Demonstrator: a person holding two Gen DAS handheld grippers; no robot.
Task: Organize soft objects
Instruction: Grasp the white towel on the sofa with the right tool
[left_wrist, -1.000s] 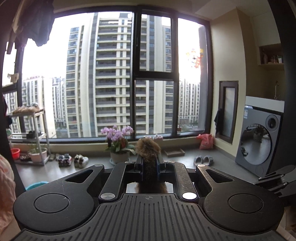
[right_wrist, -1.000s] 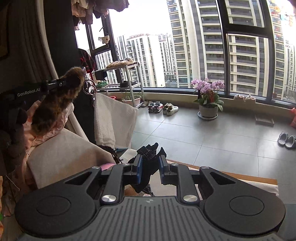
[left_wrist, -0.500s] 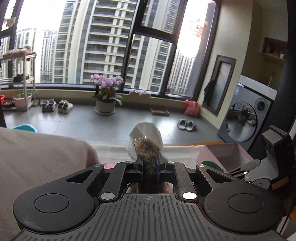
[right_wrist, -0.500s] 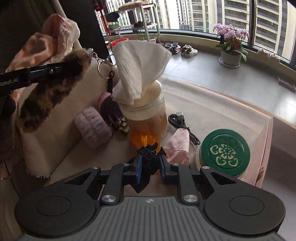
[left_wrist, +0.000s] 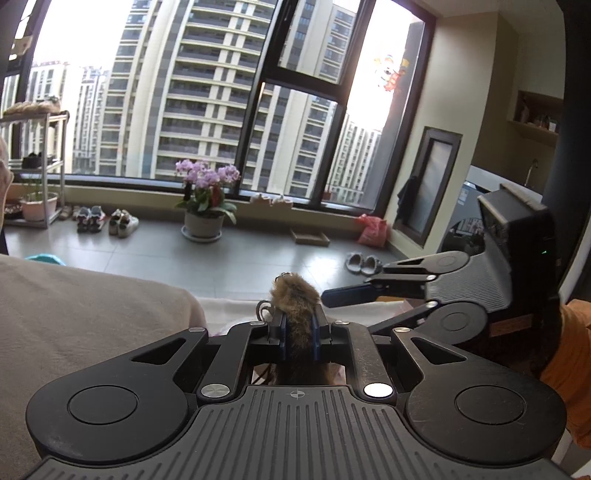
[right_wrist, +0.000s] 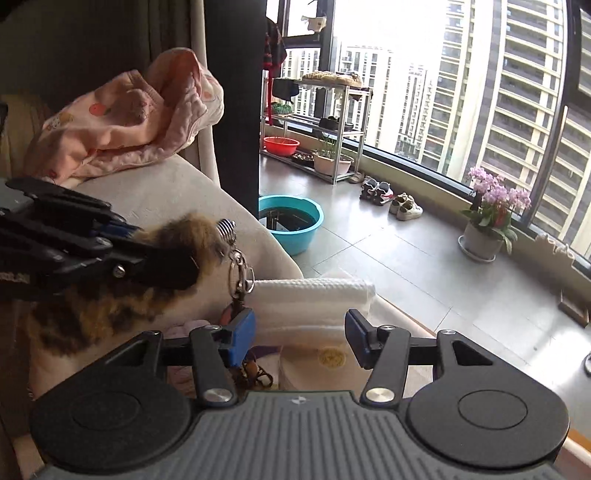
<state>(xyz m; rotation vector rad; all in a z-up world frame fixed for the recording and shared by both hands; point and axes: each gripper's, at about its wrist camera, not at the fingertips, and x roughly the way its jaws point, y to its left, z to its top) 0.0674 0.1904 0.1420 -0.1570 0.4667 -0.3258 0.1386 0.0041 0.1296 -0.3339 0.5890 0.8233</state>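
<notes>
My left gripper (left_wrist: 297, 326) is shut on a brown furry keychain pompom (left_wrist: 295, 299), held in the air above a beige cushion (left_wrist: 85, 314). In the right wrist view the same pompom (right_wrist: 110, 295) hangs from the left gripper (right_wrist: 177, 264), with its metal key ring (right_wrist: 238, 275) dangling beside my right gripper's left fingertip. My right gripper (right_wrist: 300, 334) is open and empty, just above a jar stuffed with white paper towel (right_wrist: 314, 295). The right gripper also shows in the left wrist view (left_wrist: 354, 291), to the right of the pompom.
A pink patterned cloth (right_wrist: 125, 122) lies on the cushion top at the left. A blue basin (right_wrist: 291, 221), a metal rack (right_wrist: 317, 125), shoes (right_wrist: 391, 195) and a potted orchid (right_wrist: 487, 225) stand on the tiled floor by the window. A washing machine (left_wrist: 476, 221) is at right.
My right gripper has opened and let go of the black item it held. It rose and turned left toward the pompom. The left gripper tilted up, still shut on the pompom.
</notes>
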